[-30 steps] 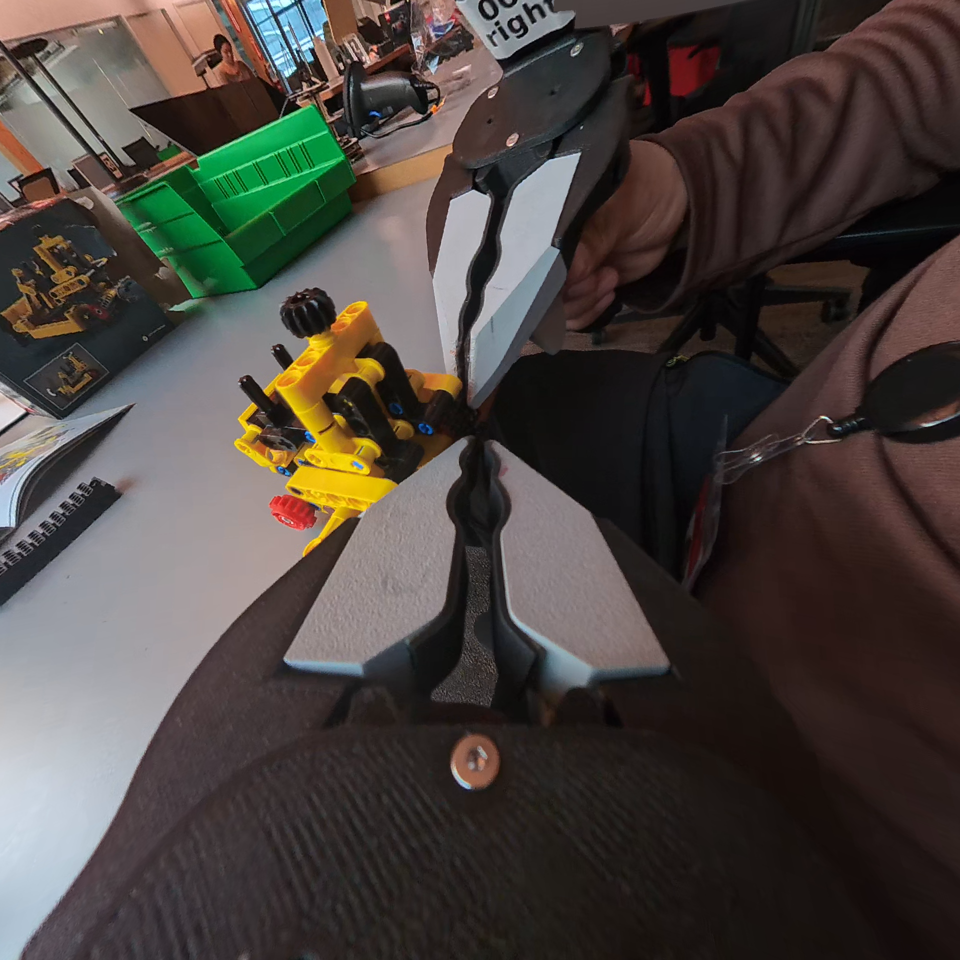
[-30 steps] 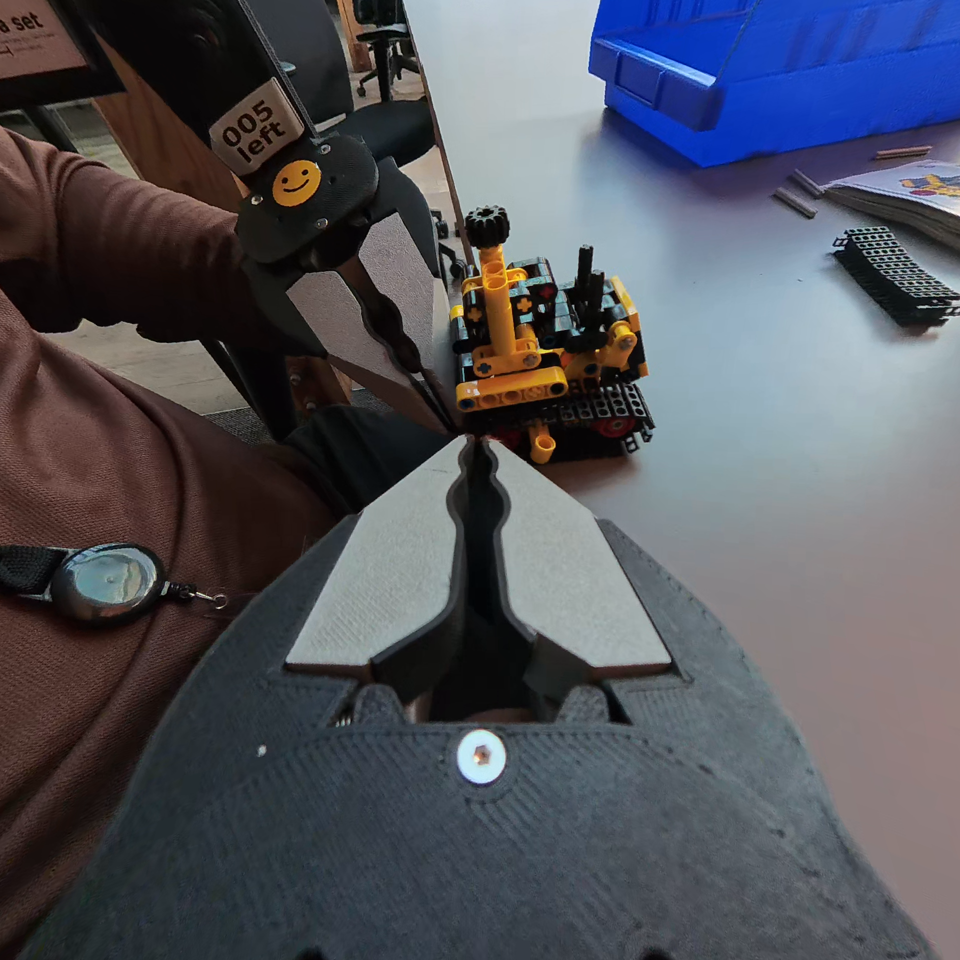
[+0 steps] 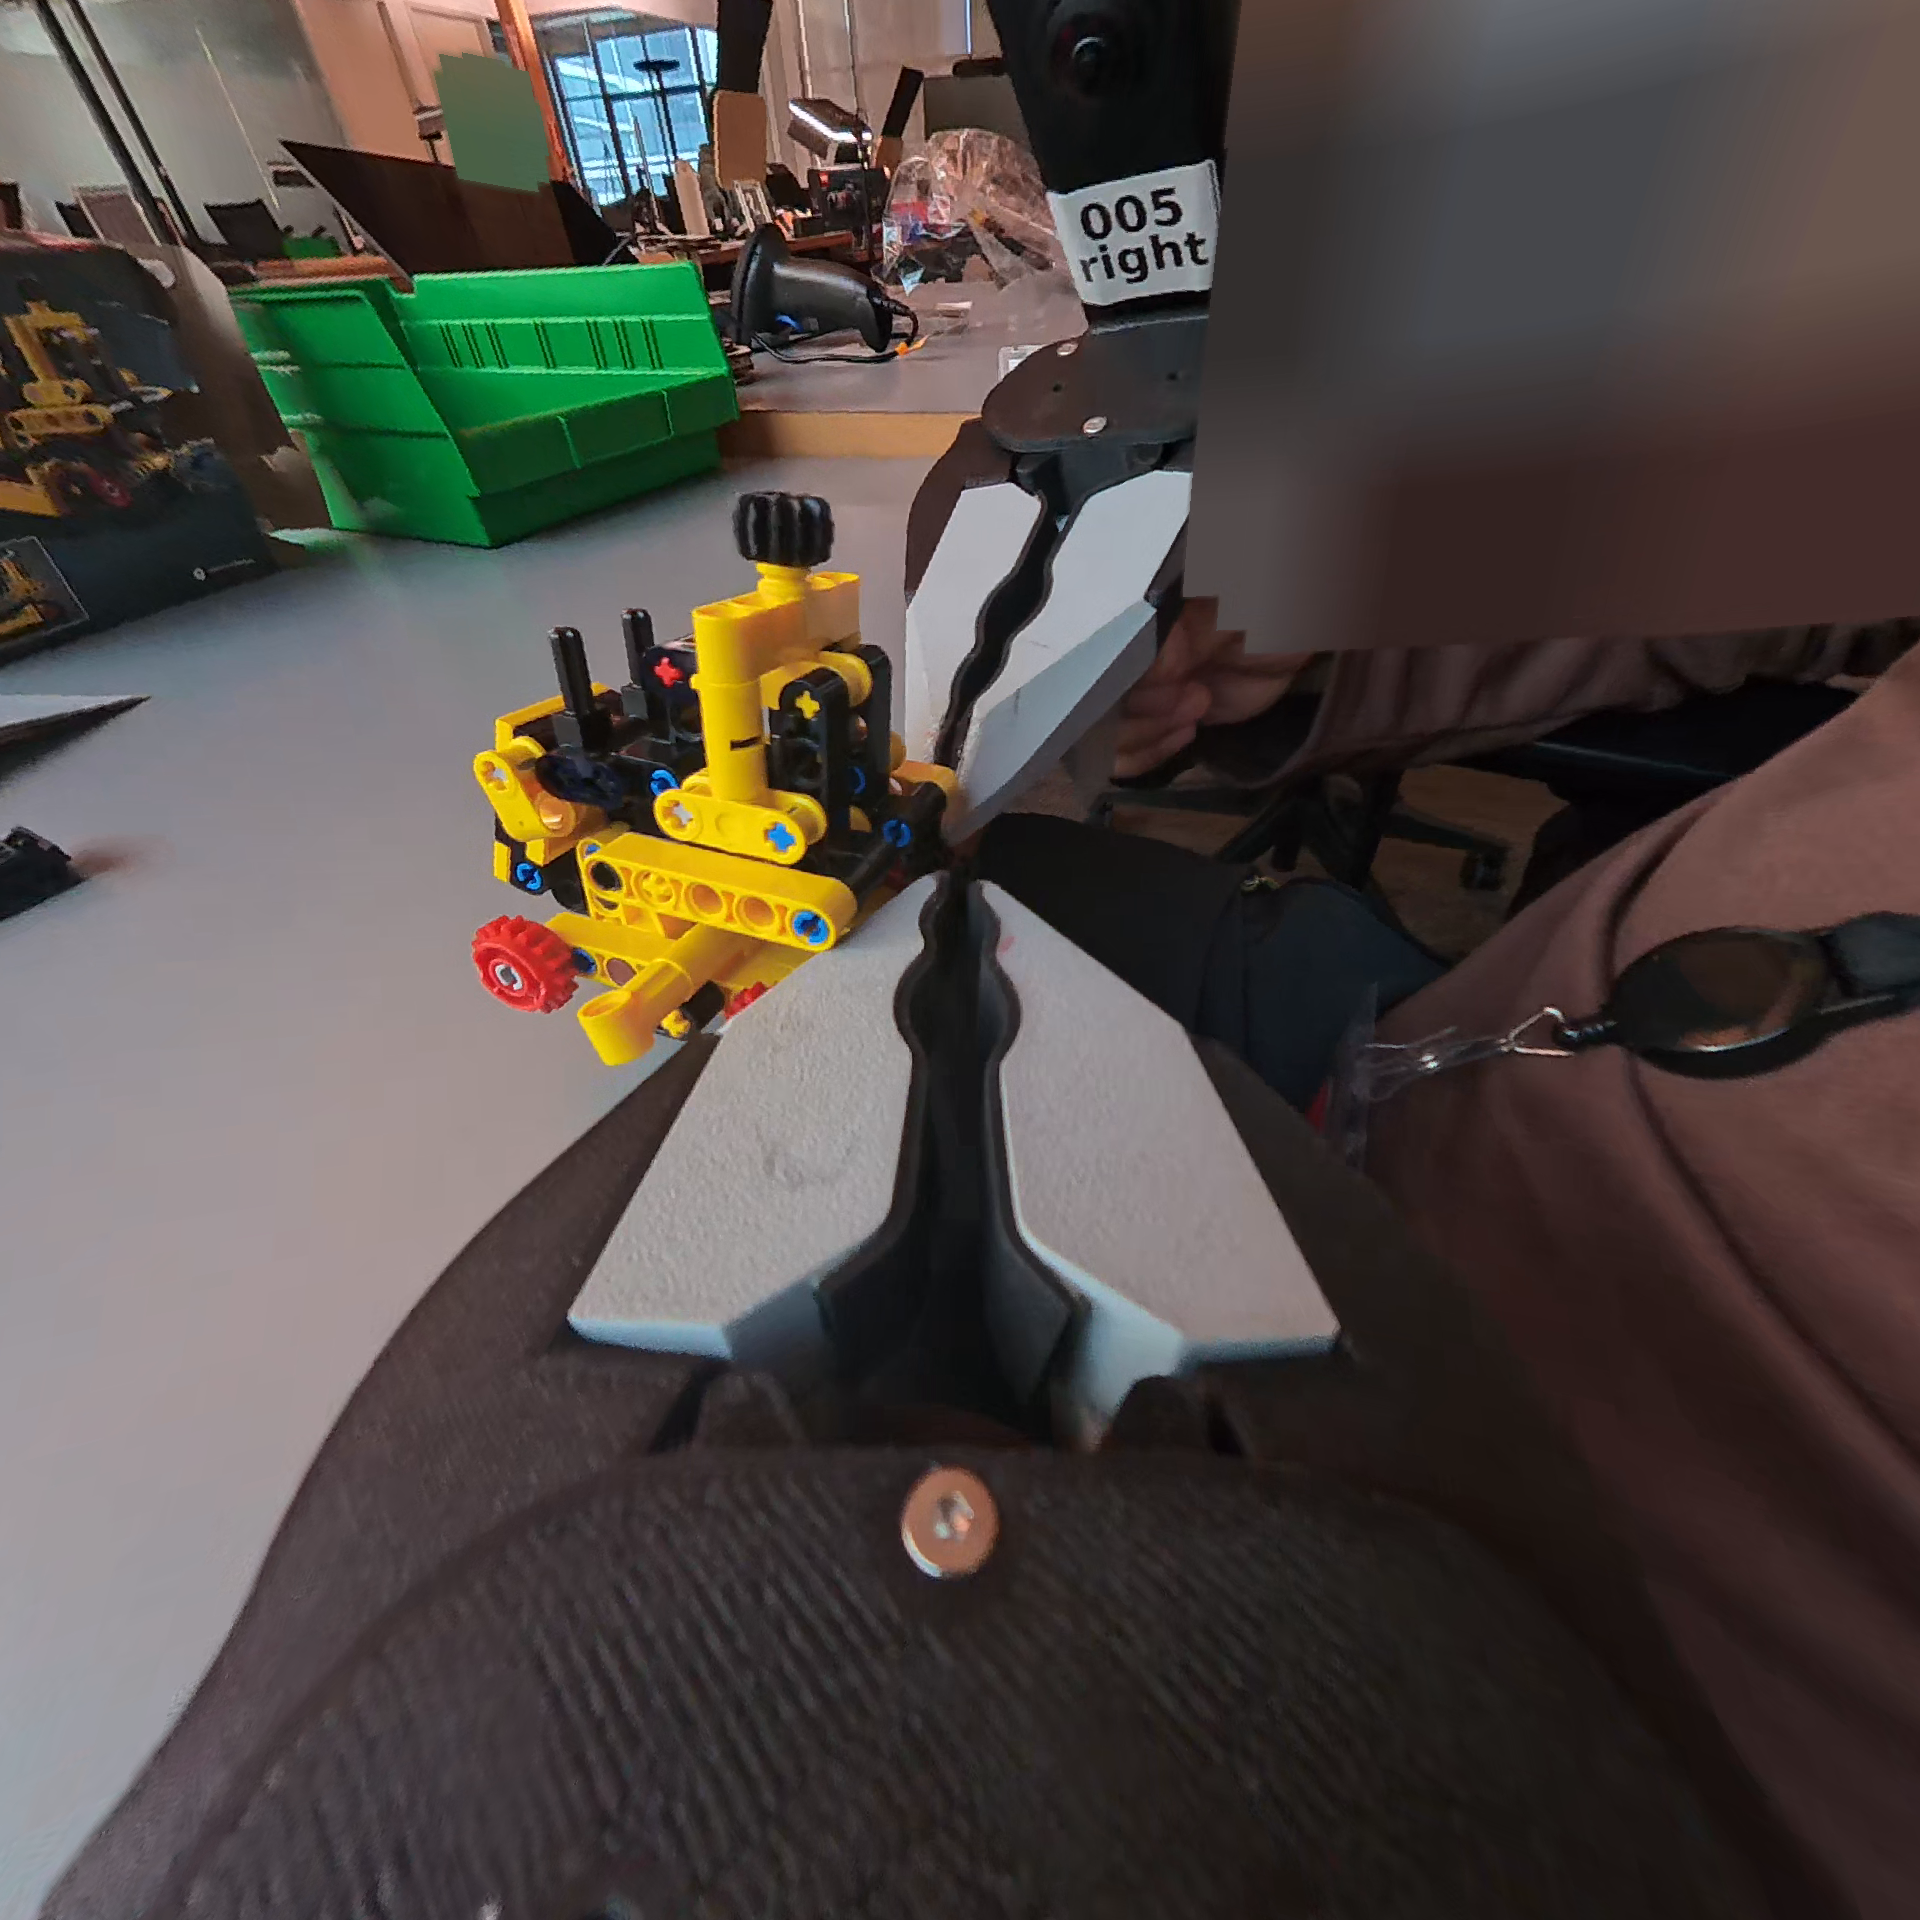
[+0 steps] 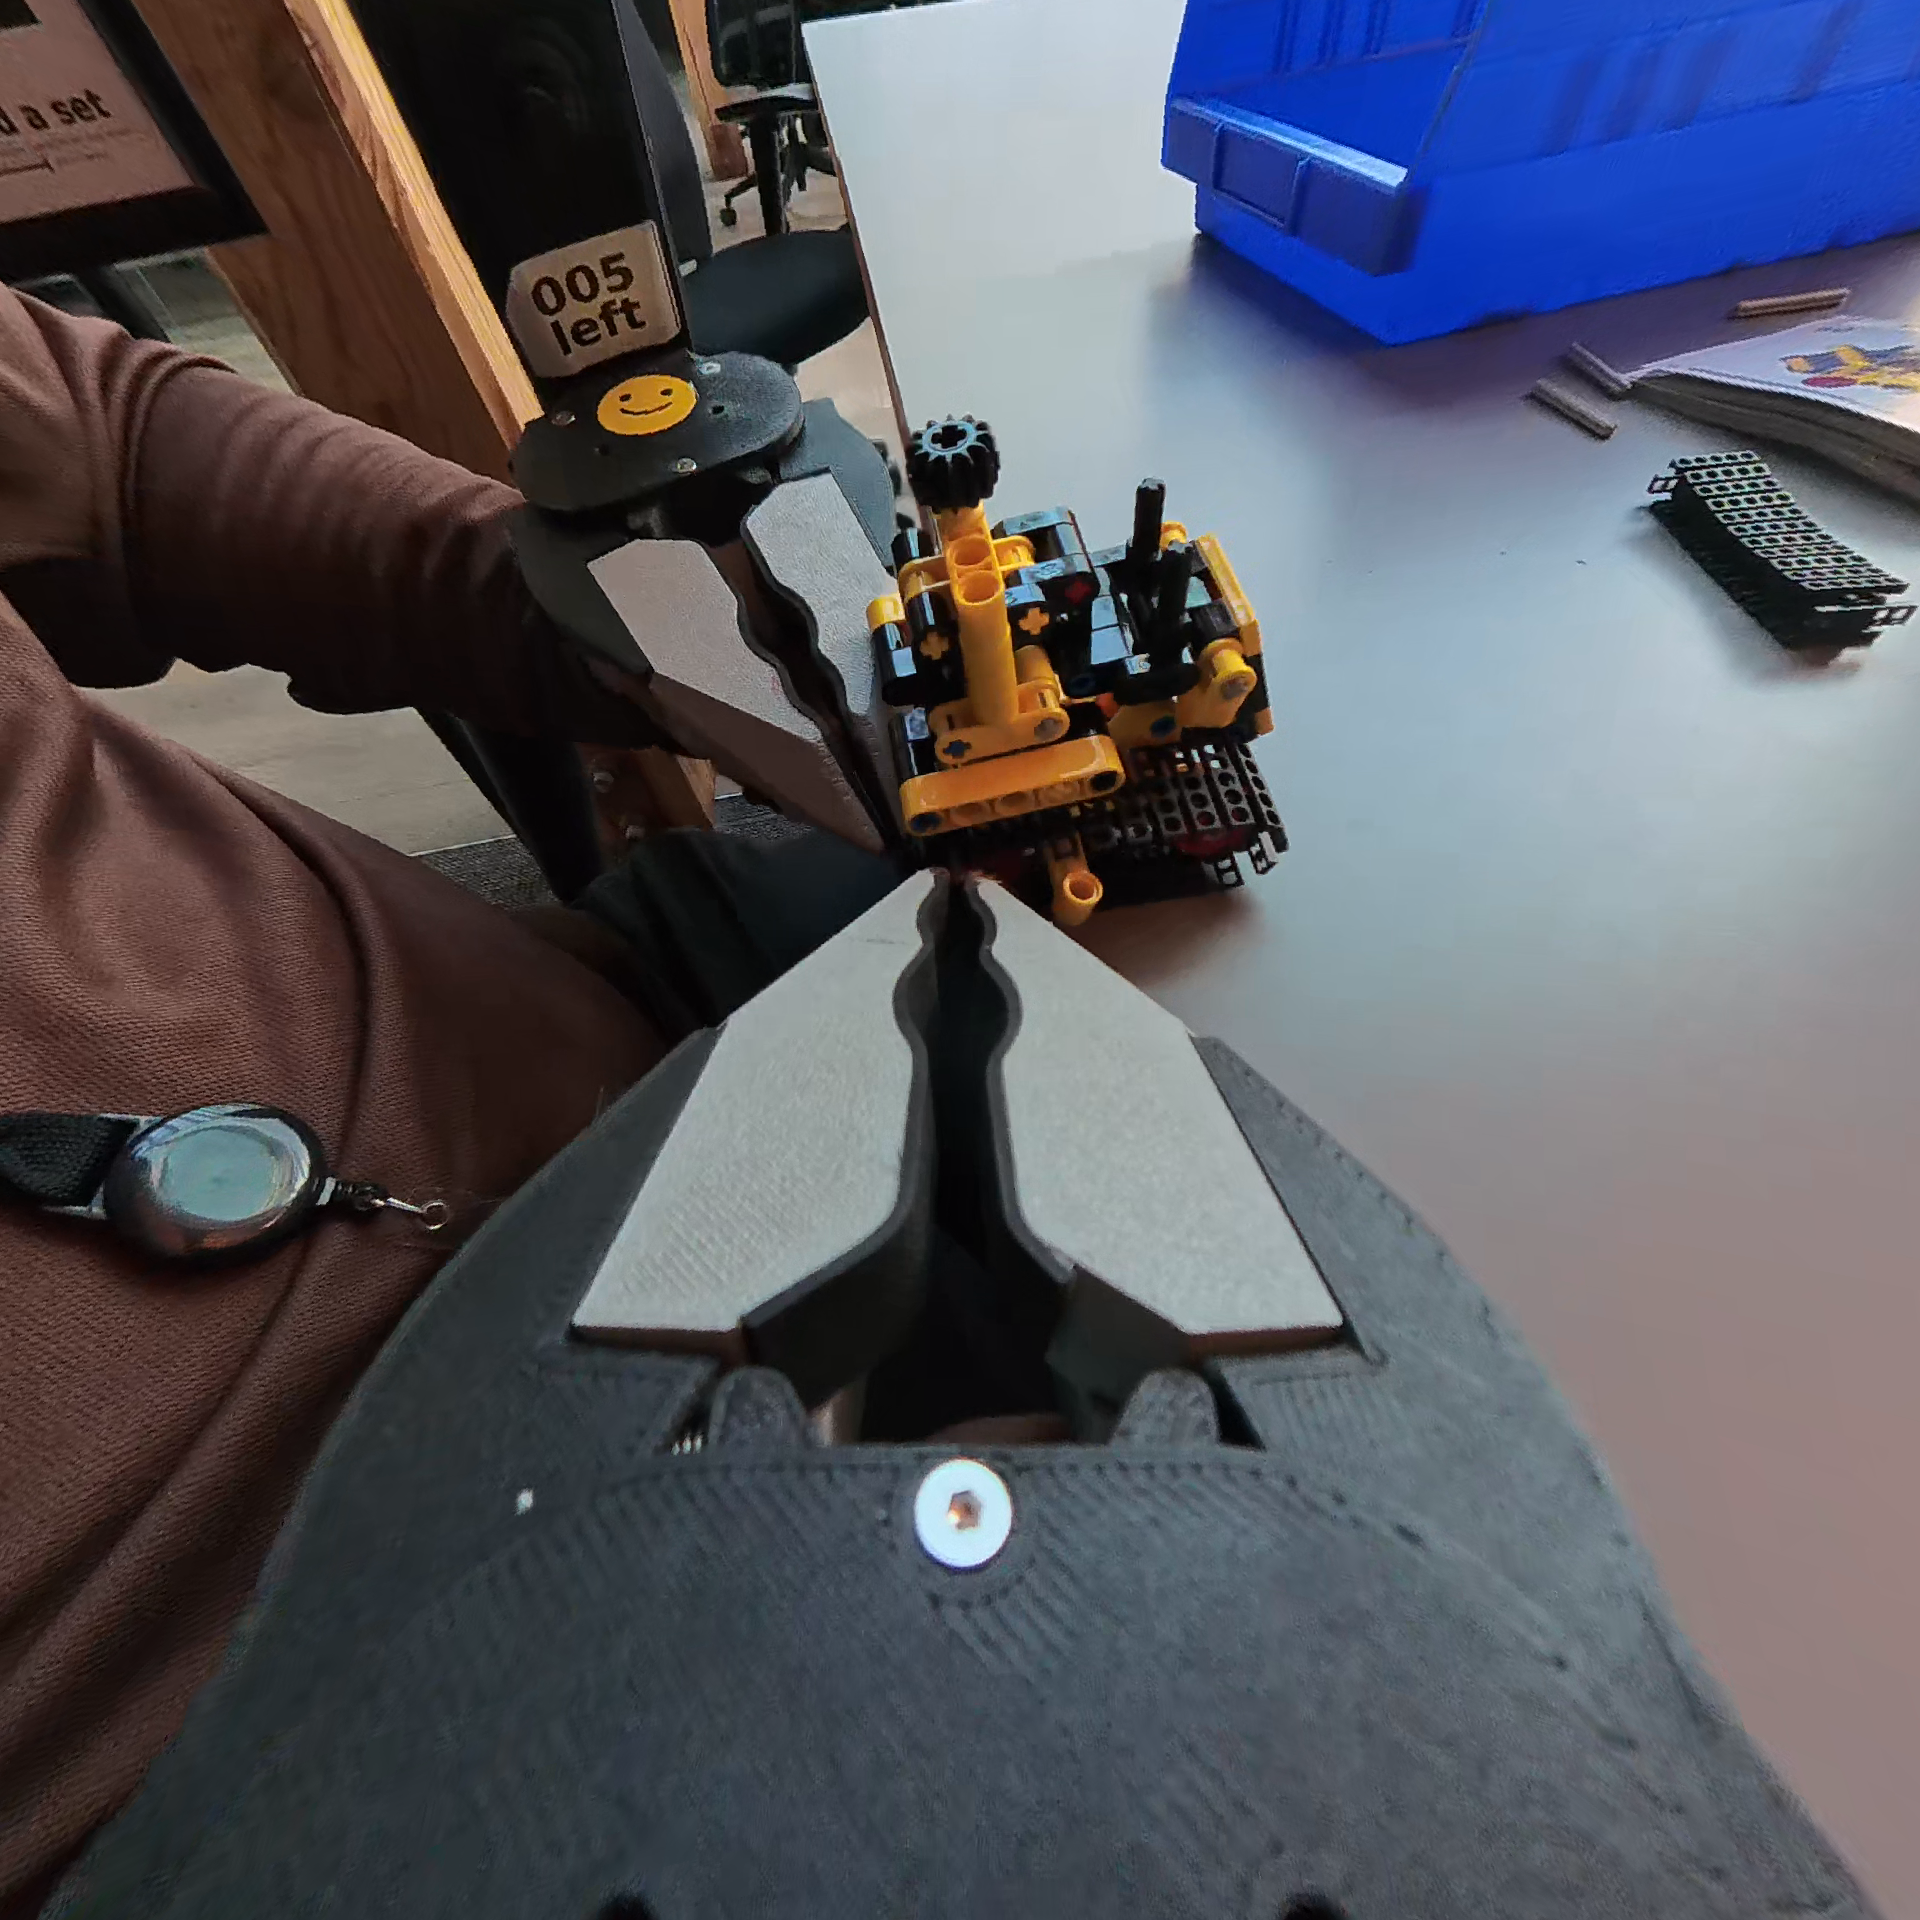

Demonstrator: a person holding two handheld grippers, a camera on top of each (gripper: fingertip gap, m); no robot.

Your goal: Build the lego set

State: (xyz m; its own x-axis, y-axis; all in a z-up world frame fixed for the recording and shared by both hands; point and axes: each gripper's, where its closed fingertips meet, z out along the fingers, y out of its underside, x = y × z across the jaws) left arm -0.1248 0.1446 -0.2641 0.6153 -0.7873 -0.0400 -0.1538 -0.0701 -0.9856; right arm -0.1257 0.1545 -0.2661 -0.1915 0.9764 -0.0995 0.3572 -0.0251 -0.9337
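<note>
The lego model (image 3: 727,810) is a yellow and black vehicle with a black gear on top and a red gear low on one side. It stands at the table's near edge. In the right wrist view (image 4: 1039,707) a black track runs along its far side. My left gripper (image 3: 951,883) is shut, its tips at the model's near corner. It also shows in the right wrist view (image 4: 873,831). My right gripper (image 4: 951,883) is shut, and its tips meet the left tips at the same corner. It shows from the front in the left wrist view (image 3: 961,821). Whether anything small is pinched is hidden.
A green bin (image 3: 499,416) and the set's box (image 3: 83,436) stand at the back left. A blue bin (image 4: 1558,156), a booklet (image 4: 1818,384), small brown rods (image 4: 1569,405) and a loose black track piece (image 4: 1777,561) lie to the right. A person's brown sleeve (image 4: 260,540) is close by. My two grippers' fingertips are within a few centimetres of each other.
The left gripper has swung round, so the model now shows more upright and side-on. Both grippers stay shut with their tips together at the model's near corner.
</note>
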